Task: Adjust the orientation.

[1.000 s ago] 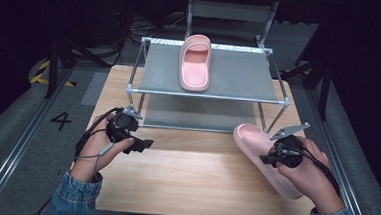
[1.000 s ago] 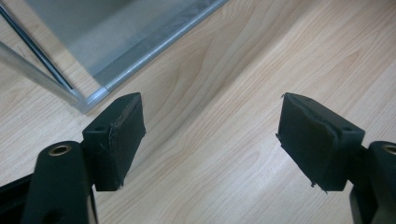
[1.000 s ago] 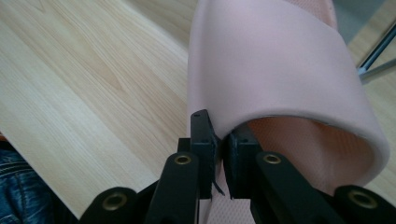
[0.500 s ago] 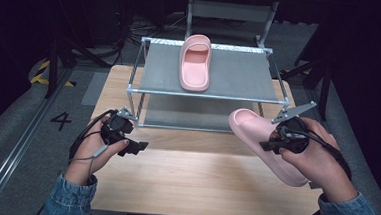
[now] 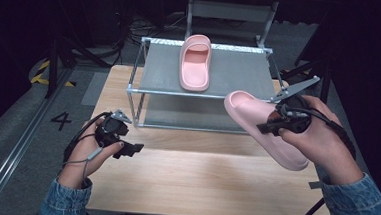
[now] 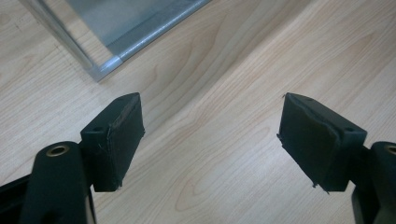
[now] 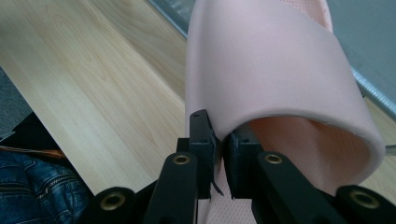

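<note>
One mark reads clearly — a black "4" (image 5: 61, 120) painted on the grey floor (image 5: 26, 142), just left of the table (image 5: 199, 183), beside my left hand (image 5: 88, 154). Past that same table edge sit yellow-and-black stripes (image 5: 43, 73) — a warning marking, no words. Nothing else I can read.

A metal-framed rack (image 5: 206, 96) stands at the far middle of the wooden table (image 5: 199, 183). On its top shelf, a pink slipper (image 5: 195, 62) takes the middle; bare grey shelf lies open to either side of it. The lower shelf beneath is bare. In front of the rack, bare table spreads between my hands. My right gripper (image 5: 270, 126), clamped on a second slipper (image 5: 265, 127), hangs before the rack's front right post.
</note>
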`<state>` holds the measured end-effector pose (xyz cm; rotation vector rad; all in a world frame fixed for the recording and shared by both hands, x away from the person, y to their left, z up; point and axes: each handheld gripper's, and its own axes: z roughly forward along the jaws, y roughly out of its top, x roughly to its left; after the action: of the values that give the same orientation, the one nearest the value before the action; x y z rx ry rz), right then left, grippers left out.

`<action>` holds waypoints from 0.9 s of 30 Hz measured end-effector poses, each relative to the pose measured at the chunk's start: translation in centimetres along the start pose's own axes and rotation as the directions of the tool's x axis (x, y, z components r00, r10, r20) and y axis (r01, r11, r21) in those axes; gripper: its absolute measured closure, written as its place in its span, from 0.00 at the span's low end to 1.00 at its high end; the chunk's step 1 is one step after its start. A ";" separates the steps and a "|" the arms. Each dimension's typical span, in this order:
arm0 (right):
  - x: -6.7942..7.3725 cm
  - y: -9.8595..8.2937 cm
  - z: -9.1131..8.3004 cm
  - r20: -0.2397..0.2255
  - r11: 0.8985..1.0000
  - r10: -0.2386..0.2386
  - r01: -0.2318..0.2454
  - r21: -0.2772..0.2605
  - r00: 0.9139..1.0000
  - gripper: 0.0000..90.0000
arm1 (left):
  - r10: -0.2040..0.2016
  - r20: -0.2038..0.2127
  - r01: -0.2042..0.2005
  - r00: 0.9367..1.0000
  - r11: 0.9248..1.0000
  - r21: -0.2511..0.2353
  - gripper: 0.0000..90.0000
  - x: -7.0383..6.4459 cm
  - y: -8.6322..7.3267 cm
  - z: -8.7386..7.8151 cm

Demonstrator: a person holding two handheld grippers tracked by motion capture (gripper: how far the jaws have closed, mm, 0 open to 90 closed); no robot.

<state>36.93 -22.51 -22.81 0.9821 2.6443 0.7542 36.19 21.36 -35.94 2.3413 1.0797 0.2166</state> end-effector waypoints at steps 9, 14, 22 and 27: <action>-1.1 2.9 -0.4 0.005 1.000 -0.007 0.007 -0.007 1.000 0.92 | -0.016 -0.004 0.016 1.000 1.000 0.011 0.25 0.1 -0.9 -0.3; -1.8 3.9 -0.2 0.006 1.000 -0.005 0.005 -0.015 1.000 0.92 | -0.014 -0.005 0.014 1.000 1.000 0.016 0.25 0.3 -1.3 -0.4; -3.4 5.4 0.3 0.008 0.999 0.020 -0.020 -0.033 1.000 0.92 | -0.024 -0.010 0.024 1.000 1.000 0.013 0.25 0.6 -1.7 -0.7; -4.6 6.3 0.7 0.022 0.999 0.029 -0.029 -0.032 0.999 0.91 | -0.032 -0.010 0.032 0.999 0.999 0.014 0.25 0.9 -1.9 -0.7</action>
<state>44.06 -21.24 -19.91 1.0168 2.5963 0.7837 35.27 23.29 -36.44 2.3357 1.1263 0.2093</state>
